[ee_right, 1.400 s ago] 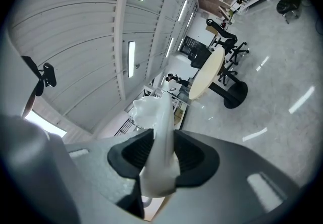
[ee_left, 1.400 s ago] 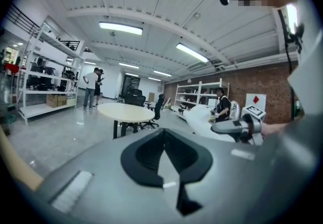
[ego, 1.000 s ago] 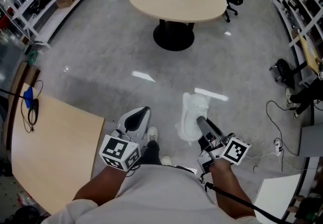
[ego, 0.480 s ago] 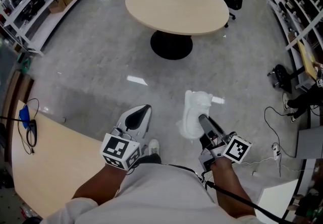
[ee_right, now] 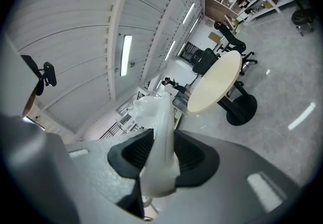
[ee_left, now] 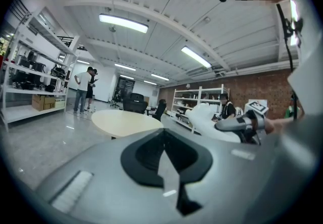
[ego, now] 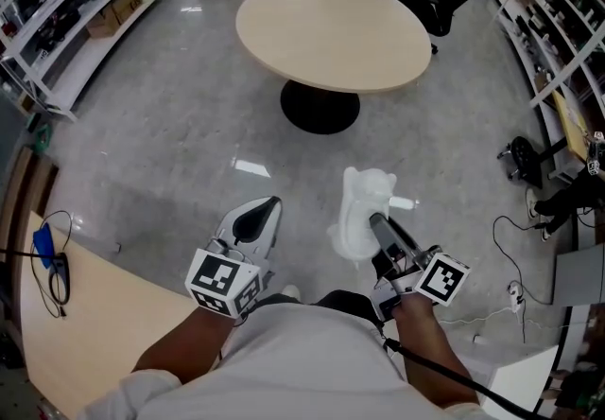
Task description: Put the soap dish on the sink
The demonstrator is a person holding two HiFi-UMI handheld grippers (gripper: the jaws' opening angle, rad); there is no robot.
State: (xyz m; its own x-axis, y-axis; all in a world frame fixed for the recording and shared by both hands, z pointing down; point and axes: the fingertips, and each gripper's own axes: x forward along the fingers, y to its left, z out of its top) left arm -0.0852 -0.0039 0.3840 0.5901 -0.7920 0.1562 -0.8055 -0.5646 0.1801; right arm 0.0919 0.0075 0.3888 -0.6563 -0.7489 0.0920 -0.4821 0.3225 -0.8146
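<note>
Soap dish (ee_right: 159,127) edge-on in right gripper (ego: 379,226) jaws; lower end obscured

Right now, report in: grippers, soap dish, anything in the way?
Left gripper shut, empty. Right gripper shut on white soap dish. No sink in view. Round table ahead.

Near the beige table (ego: 331,16) with its black pedestal (ego: 319,109), the soap dish (ego: 362,210) is white and the floor (ego: 170,125) glossy grey.

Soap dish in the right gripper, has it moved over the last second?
Yes. In the head view the soap dish, clamped in the right gripper, now sits nearer the round table's black base: carried forward toward it.
</note>
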